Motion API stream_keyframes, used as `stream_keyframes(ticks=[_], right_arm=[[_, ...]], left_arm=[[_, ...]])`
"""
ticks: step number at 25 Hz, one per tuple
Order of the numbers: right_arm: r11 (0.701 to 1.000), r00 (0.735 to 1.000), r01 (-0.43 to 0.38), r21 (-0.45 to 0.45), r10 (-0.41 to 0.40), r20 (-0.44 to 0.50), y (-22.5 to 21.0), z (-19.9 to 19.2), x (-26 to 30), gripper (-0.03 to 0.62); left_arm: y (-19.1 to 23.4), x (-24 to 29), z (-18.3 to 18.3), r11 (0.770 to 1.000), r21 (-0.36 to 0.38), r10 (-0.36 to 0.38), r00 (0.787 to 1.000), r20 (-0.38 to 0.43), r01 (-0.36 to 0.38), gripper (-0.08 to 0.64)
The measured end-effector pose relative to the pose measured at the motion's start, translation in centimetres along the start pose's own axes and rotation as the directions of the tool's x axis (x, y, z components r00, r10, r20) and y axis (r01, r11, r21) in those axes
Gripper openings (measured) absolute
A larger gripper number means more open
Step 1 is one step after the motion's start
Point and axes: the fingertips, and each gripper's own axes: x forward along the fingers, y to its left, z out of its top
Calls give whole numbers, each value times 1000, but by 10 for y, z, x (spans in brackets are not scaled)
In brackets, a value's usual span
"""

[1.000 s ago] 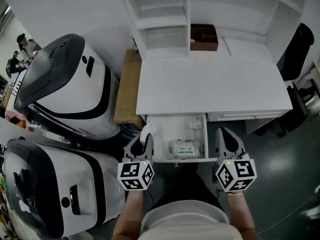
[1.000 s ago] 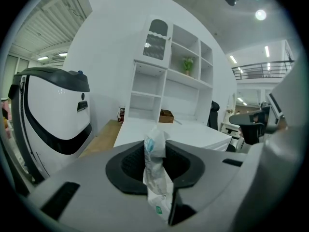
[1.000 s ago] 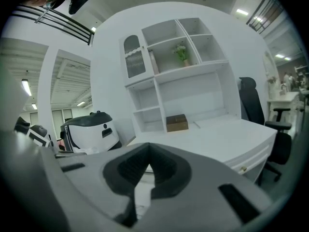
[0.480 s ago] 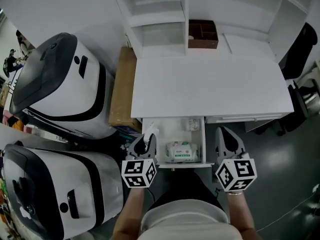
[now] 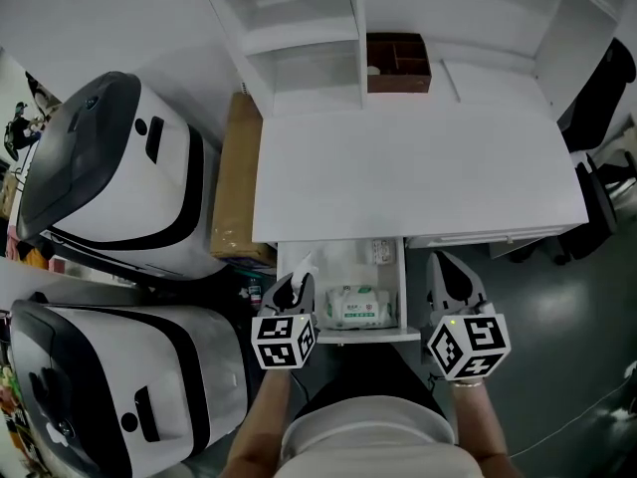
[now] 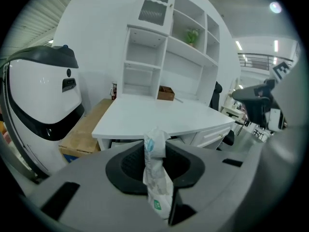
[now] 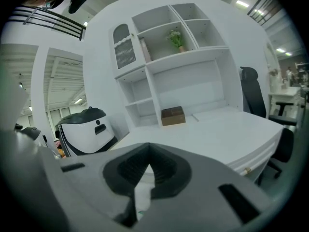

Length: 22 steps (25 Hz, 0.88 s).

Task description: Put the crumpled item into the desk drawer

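Note:
The crumpled item (image 5: 302,266) is a white wrapper with a little green print, and my left gripper (image 5: 294,289) is shut on it. It stands up between the jaws (image 6: 155,175), and its top pokes past the fingertips. The gripper hovers at the front left corner of the open desk drawer (image 5: 293,263). In the drawer lie a pack of wipes (image 5: 358,307) and a small packet (image 5: 383,250). My right gripper (image 5: 450,279) is beside the drawer's right front corner, with its jaws closed and nothing between them (image 7: 147,164).
Two large white-and-black machines (image 5: 109,172) (image 5: 109,386) stand to the left. A cardboard box (image 5: 234,182) sits between them and the white desk (image 5: 408,172). A brown box (image 5: 396,63) rests at the desk's back under the shelves. A black office chair (image 5: 597,88) is at the right.
My left gripper has shifted slightly right with the crumpled item, closer to the drawer's left corner. The head view has drifted. The right gripper stays where it was.

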Motion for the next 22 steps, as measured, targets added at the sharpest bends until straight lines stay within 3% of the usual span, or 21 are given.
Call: stream_keyframes(ticks=[13, 22], right_arm=[[999, 999, 30, 17, -29, -28, -23, -5, 10, 2], [998, 998, 49, 26, -48, -43, -39, -8, 14, 2]], left_arm=[[-16, 50, -37, 999, 34, -33, 984, -175, 40, 71], [-19, 86, -64, 998, 31, -40, 952, -304, 52, 71]])
